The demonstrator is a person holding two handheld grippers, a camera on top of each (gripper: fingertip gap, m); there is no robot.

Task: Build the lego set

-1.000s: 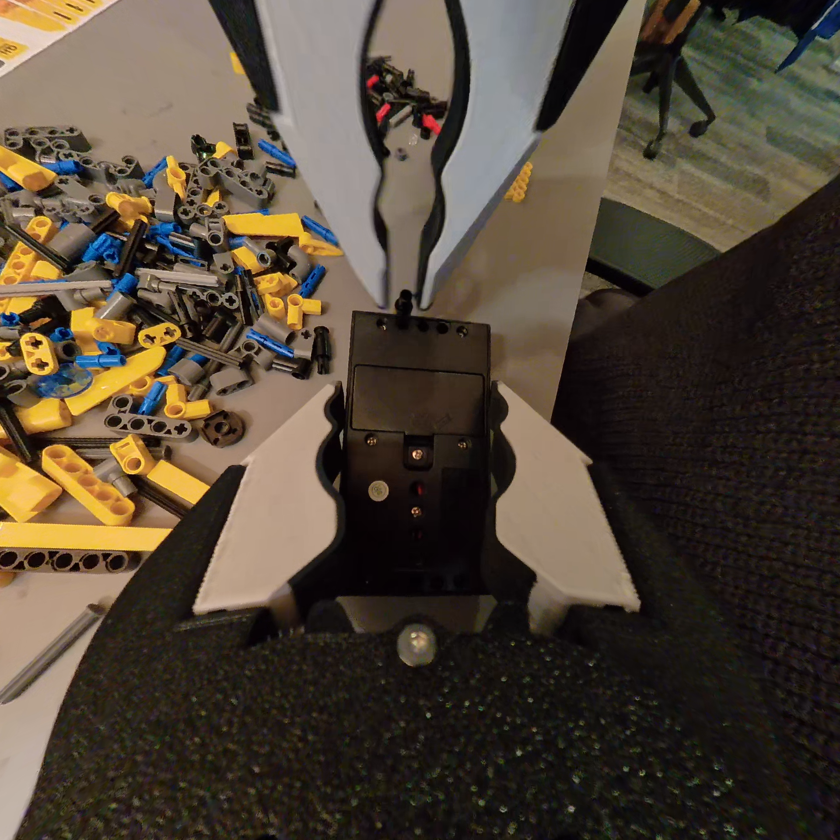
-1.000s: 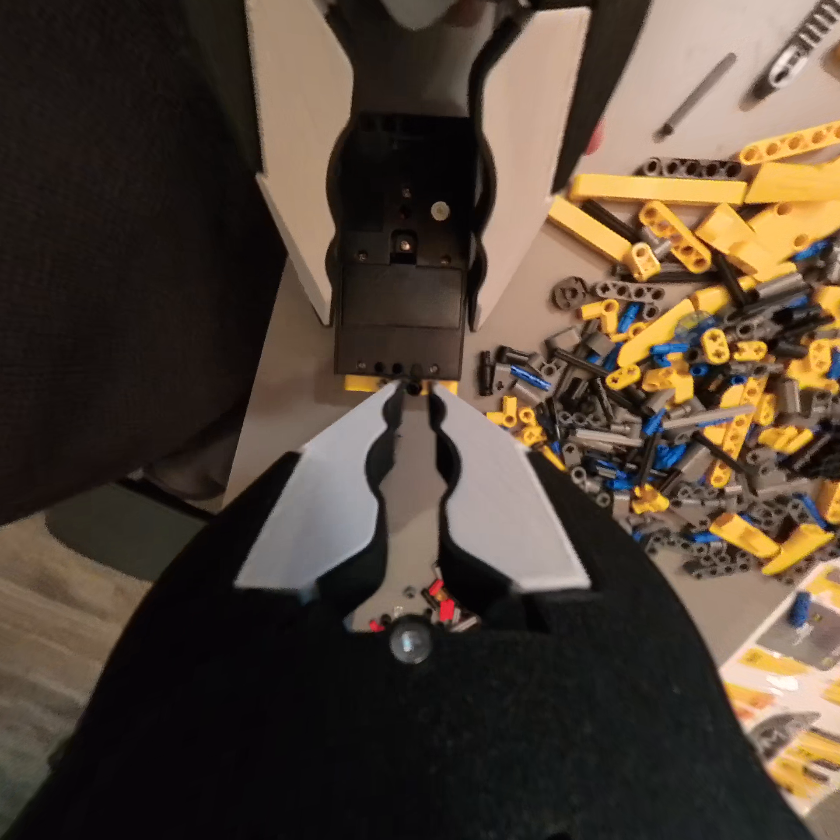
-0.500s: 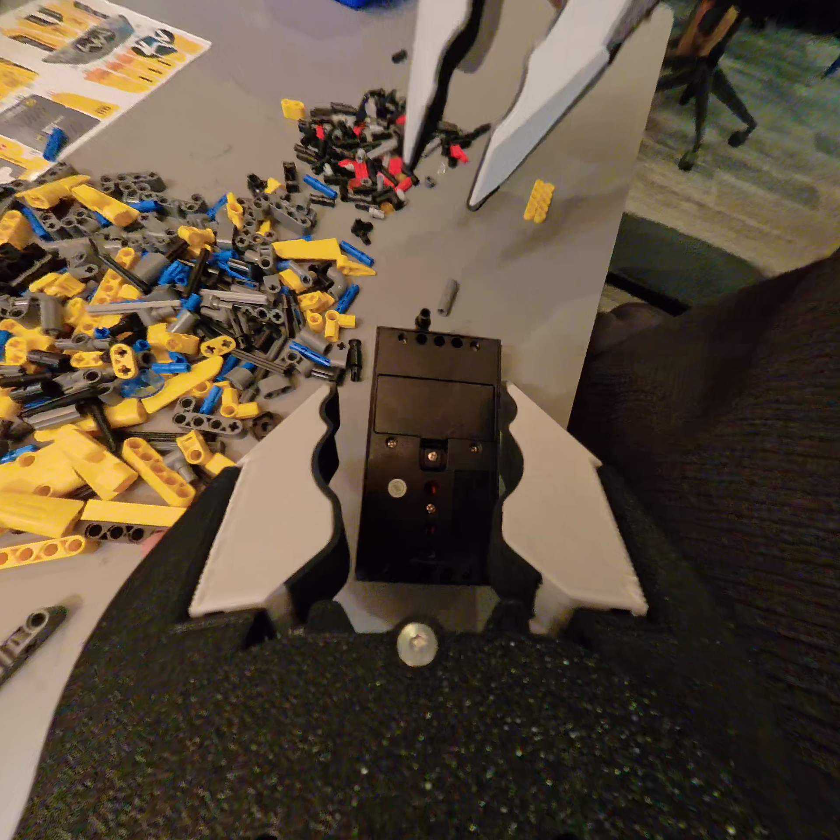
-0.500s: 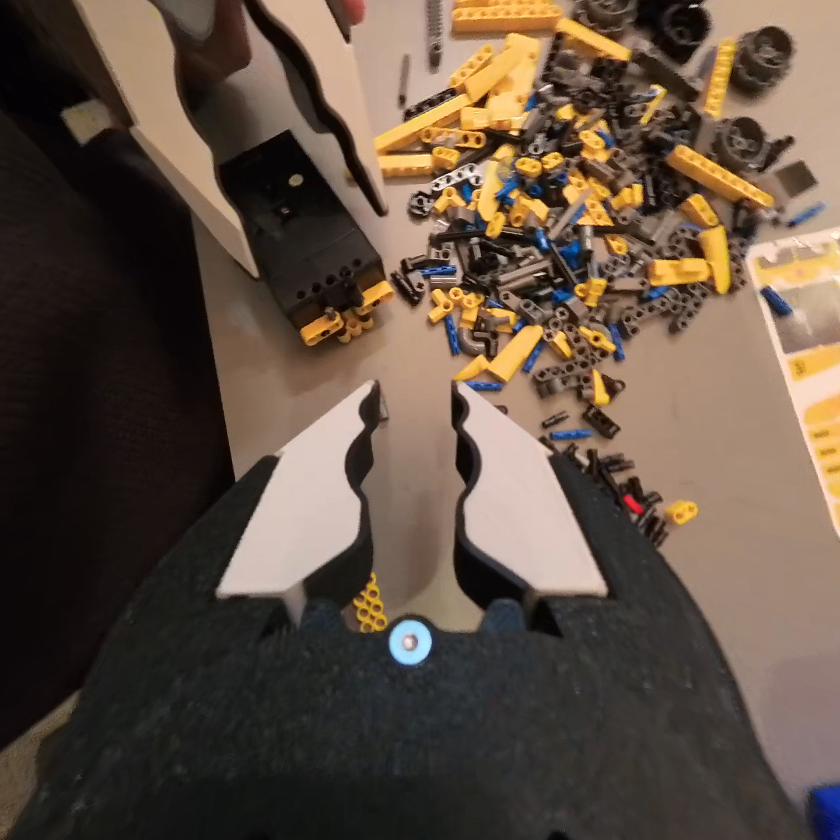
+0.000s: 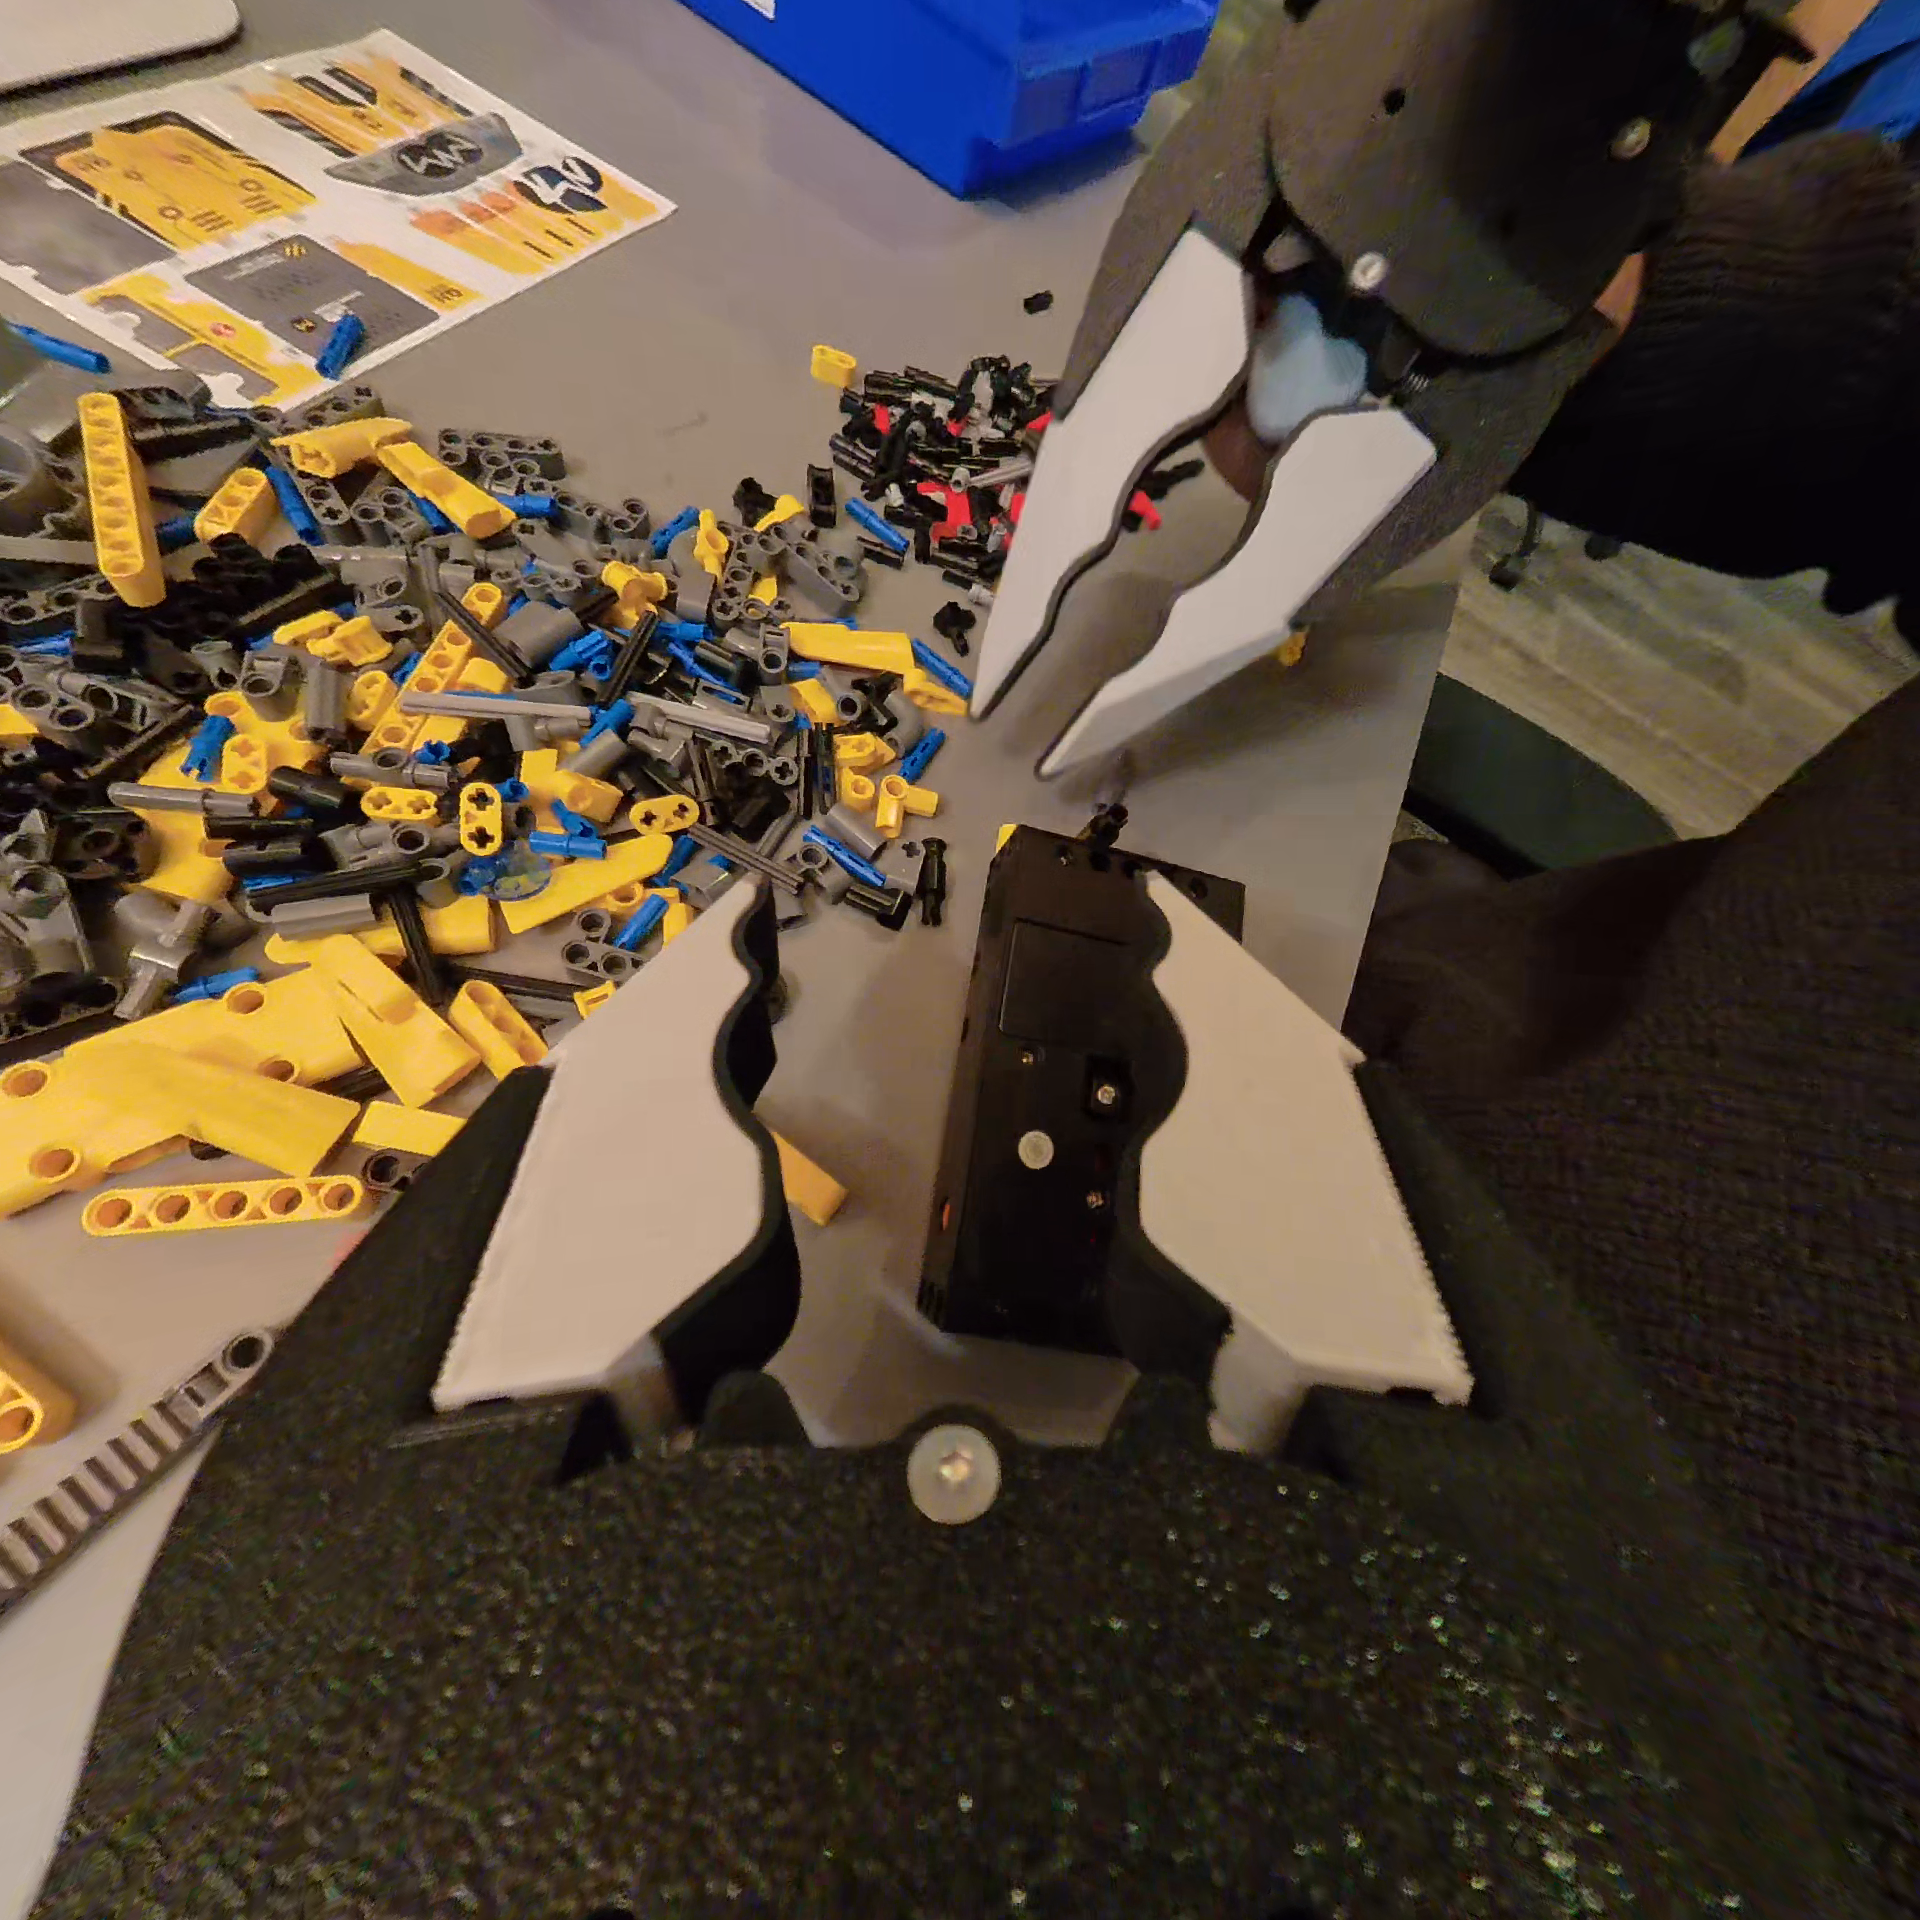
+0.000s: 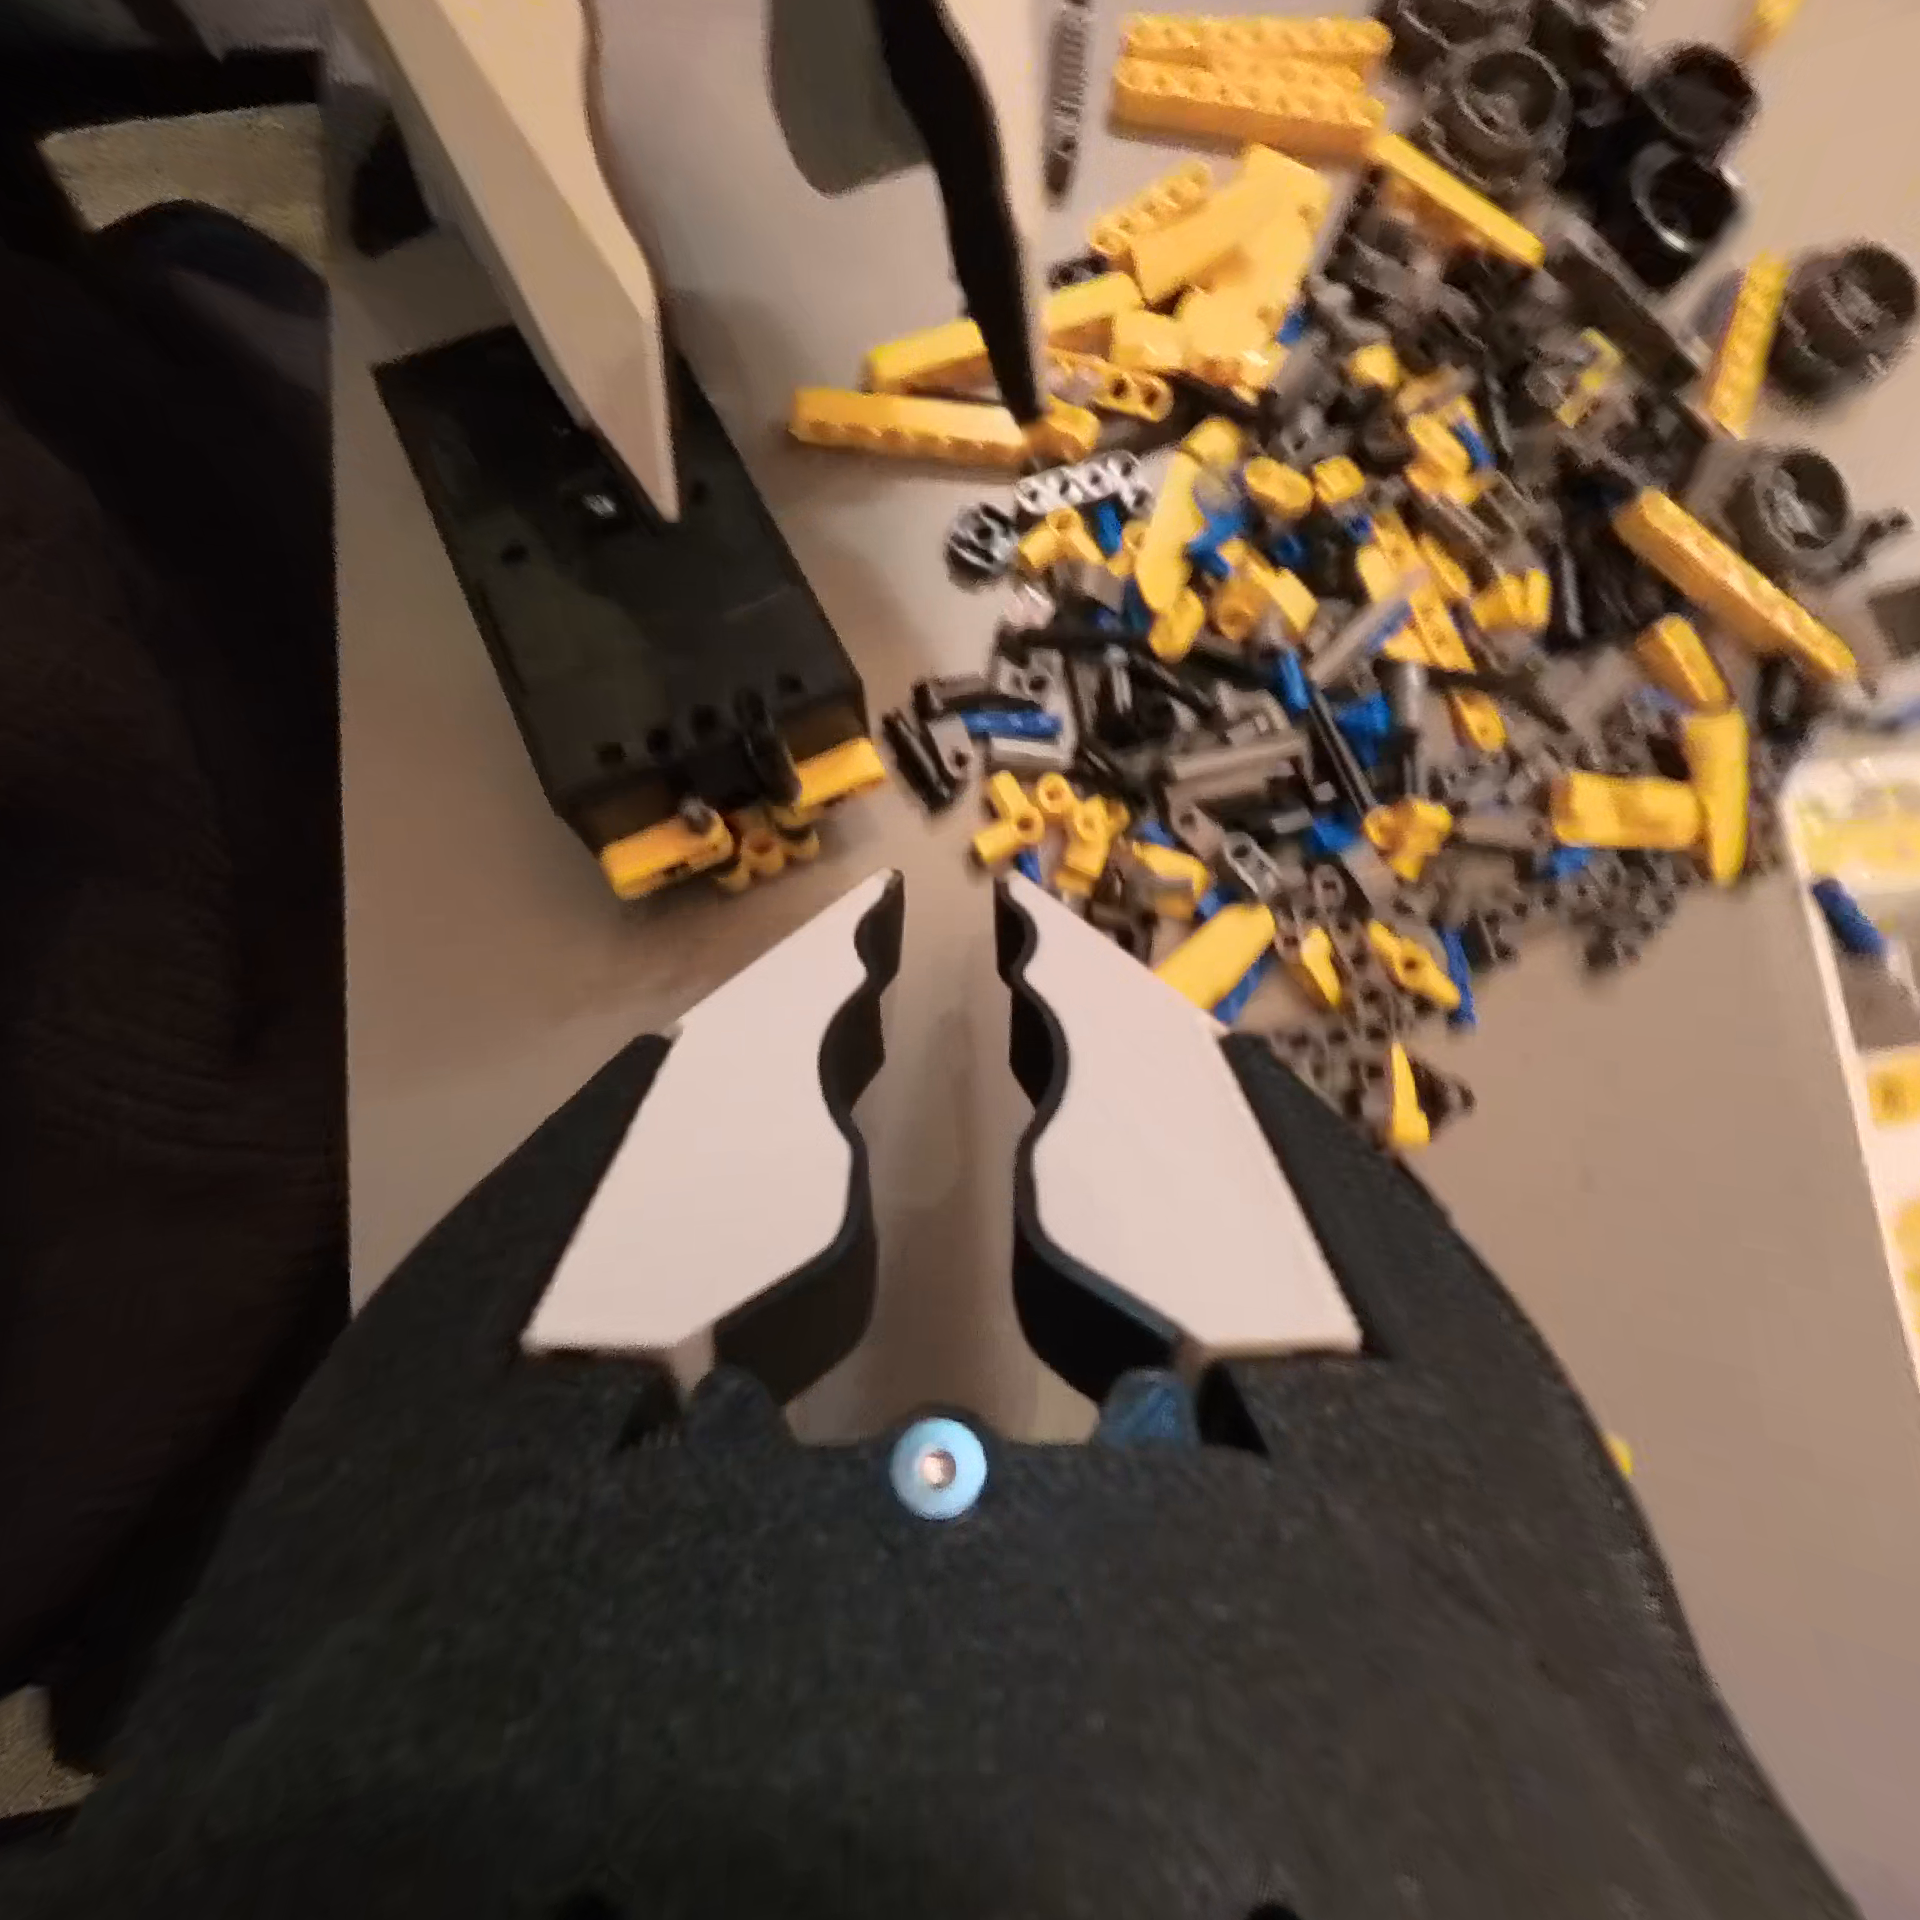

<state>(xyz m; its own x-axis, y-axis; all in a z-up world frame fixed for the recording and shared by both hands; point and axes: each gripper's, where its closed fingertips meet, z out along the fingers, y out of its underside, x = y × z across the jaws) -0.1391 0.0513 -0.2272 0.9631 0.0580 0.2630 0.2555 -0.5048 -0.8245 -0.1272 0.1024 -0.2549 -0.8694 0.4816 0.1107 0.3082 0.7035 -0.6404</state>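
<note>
Between spread left gripper [image 5: 951, 904] fingers: black box [image 5: 1049, 1091] lengthwise (pin end outward).

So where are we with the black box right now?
Done: a short black pin sits in an end hole of the black rectangular plastic box. In hand: nothing; the left hand-held gripper is open around the box, the right hand-held gripper open and empty near the pin. Left: the pile of loose yellow, grey and blue plastic pieces.

A black box-shaped block [image 5: 1049, 1122] with yellow beams at one end is laid flat on the grey table [image 5: 727, 260], beside the loose parts pile [image 5: 436, 727].
</note>
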